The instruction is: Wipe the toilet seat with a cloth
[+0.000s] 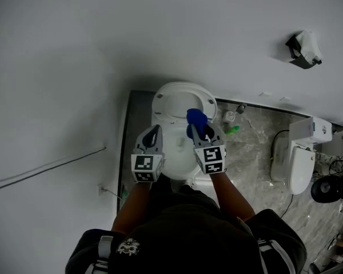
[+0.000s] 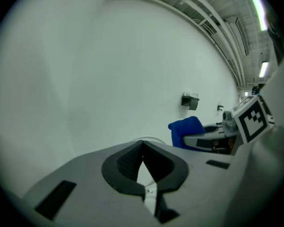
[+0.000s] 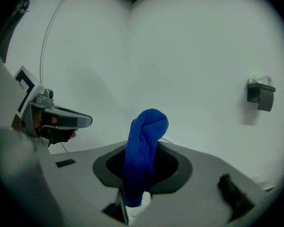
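Rolled blue terry cloth [image 3: 143,141] pinched in the right gripper [image 1: 199,131] over a white ceramic toilet [image 1: 172,93].
The right jaws are clamped on the cloth's lower part; its rounded top stands upright beyond their tips. The left gripper [image 2: 142,144], just beside, has its jaws pressed together with nothing between them. The toilet's rim lies ahead of and below both pairs of jaws.

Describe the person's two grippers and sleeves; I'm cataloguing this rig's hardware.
The light grey plastic left gripper and matching right gripper have black textured pads, and each carries a white cube bearing black square markers. The sleeves are dark with white stripes; forearms bare.
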{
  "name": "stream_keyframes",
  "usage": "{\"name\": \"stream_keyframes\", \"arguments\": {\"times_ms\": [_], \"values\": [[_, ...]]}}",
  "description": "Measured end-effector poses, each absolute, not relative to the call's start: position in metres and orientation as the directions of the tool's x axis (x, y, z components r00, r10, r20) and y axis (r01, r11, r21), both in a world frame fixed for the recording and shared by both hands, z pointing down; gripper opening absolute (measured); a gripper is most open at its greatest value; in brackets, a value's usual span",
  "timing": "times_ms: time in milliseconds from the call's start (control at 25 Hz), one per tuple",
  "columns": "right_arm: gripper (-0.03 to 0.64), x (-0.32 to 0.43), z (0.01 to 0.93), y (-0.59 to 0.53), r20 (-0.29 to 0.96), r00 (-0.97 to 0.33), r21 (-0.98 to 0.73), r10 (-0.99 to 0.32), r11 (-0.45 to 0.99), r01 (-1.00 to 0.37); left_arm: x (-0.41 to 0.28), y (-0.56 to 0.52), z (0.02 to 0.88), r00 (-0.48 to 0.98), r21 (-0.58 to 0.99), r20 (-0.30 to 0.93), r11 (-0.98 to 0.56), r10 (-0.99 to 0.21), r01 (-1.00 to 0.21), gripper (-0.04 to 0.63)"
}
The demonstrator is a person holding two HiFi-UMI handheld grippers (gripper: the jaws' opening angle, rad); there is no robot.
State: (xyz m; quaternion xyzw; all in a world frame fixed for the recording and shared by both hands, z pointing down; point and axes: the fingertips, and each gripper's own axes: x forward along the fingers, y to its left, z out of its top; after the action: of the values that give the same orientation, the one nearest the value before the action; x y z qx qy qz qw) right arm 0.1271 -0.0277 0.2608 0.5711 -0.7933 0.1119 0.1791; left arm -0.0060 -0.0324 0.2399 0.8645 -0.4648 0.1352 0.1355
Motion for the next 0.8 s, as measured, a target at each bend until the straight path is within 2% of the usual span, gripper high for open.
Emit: {"name": "stream_keyframes", "arguments": {"times_ms": [480,800], "values": [[0.092,0.065,0.369,-0.112,0.594,-0.302,-0.022,-0.746,0.36,-0.933,-0.042,-0.086,0.308,0.555,0.174,0.46,-0.542,-0.693,-0.822,0.009],[0.092,0.06,0.407,-0.151,0.651,-0.276,-0.078,-0.707,0.299,-0.951,-0.05,-0.11,0.325,0.586,0.193,0.49,-0.576,-0.645,-0.794,0.009]]}}
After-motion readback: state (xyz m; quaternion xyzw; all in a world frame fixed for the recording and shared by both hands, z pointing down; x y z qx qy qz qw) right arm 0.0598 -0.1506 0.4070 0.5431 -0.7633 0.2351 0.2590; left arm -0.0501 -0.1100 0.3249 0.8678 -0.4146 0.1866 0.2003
